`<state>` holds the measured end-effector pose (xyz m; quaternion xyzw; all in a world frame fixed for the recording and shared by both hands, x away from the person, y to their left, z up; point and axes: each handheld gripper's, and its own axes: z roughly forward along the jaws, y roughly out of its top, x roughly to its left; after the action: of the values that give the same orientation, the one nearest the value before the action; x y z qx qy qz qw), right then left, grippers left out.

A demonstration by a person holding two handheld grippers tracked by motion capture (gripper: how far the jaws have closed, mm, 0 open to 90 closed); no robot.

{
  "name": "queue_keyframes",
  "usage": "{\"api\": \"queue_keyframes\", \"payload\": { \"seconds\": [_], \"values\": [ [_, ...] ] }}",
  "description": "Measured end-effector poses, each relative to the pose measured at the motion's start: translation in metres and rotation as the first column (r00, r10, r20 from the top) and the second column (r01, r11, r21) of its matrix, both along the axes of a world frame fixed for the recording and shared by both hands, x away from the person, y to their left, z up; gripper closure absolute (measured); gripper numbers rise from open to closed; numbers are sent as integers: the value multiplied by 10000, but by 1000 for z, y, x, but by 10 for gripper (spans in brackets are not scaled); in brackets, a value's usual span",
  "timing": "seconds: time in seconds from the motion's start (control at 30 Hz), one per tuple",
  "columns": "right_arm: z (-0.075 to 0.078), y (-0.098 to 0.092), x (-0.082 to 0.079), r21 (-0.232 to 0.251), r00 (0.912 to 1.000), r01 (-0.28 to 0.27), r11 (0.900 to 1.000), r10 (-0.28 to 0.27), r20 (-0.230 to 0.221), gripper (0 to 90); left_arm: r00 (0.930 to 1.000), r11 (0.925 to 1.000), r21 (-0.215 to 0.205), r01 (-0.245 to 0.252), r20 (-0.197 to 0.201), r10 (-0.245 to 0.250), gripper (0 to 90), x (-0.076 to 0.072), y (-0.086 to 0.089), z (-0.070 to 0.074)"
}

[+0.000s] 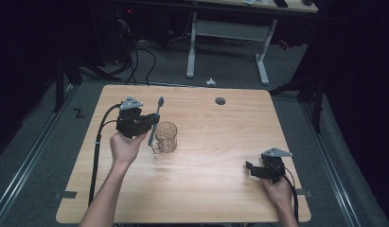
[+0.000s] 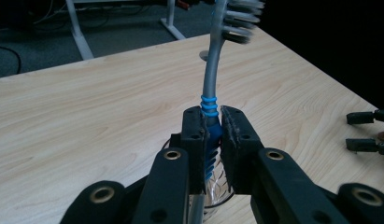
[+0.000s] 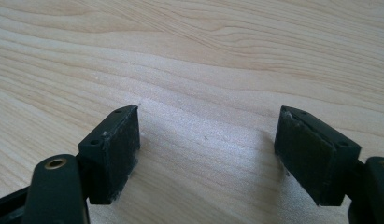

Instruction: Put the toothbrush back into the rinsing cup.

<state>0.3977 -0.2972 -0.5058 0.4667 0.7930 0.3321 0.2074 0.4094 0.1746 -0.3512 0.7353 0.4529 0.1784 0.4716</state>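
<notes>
From the high view, the left gripper (image 1: 145,124) held a toothbrush (image 1: 155,120) upright just beside a glass cup (image 1: 166,137) on the bench (image 1: 220,142), probably so it could drop in handle first. The left gripper view revealed its jaws clenched on the blue ribbed grip, bristles up. The right gripper view showed the right gripper (image 3: 206,154) with its jaws spread, grasping nothing, idle over bare wood.

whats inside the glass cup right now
The glass cup looks empty in the high view. The toothbrush, clamped in the left gripper, hangs beside its rim. In the left gripper view the jaws cover most of the cup, so its bottom stays hidden.
</notes>
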Motion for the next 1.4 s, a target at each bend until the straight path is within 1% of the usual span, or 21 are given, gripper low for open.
{"api": "queue_keyframes", "payload": {
  "seconds": [0.17, 0.33, 0.4, 0.5, 0.8, 1.03, 1.1, 1.33, 1.4],
  "values": [
    [0, 0, 0, -1, 10000, 0, 10000, 0, -1, 225, 10000, 10000, 37, -9, 70, 8, 801, 5, -4, 0],
    [0, 0, 0, -2, 10000, -4, 10000, 4, -1, 225, 9998, 10000, 20, -30, 186, 30, 801, 8, -6, -3],
    [0, 0, 0, -5, 10000, -10, 10000, 10, 3, 225, 9996, 9999, 105, -73, 290, 70, 801, 9, -7, -4],
    [0, 0, 0, -11, 10000, -20, 10000, 20, 5, 225, 9993, 10000, 59, -41, 381, 39, 800, 8, -8, -5],
    [0, 0, 0, -11, 10000, -20, 10000, 20, 5, 225, 9997, 10000, -53, 63, 234, -62, 798, 7, -4, -10],
    [0, 0, 0, -11, 10000, -20, 10000, 20, 4, 225, 10000, 10000, 15, 79, 43, -80, 797, 6, -1, -13],
    [0, 0, 0, -7, 10000, -17, 10000, 17, 1, 225, 10000, 9999, 89, 73, -30, -72, 797, 6, 0, -14],
    [0, 0, 0, -12, 10000, -23, 10000, 23, 6, 225, 10000, 10000, 35, 72, -68, -72, 795, 5, 2, -16],
    [0, 0, 0, -12, 10000, -22, 10000, 22, 6, 225, 9998, 10000, -35, 89, -155, -90, 794, 4, 4, -17]
  ]
}}
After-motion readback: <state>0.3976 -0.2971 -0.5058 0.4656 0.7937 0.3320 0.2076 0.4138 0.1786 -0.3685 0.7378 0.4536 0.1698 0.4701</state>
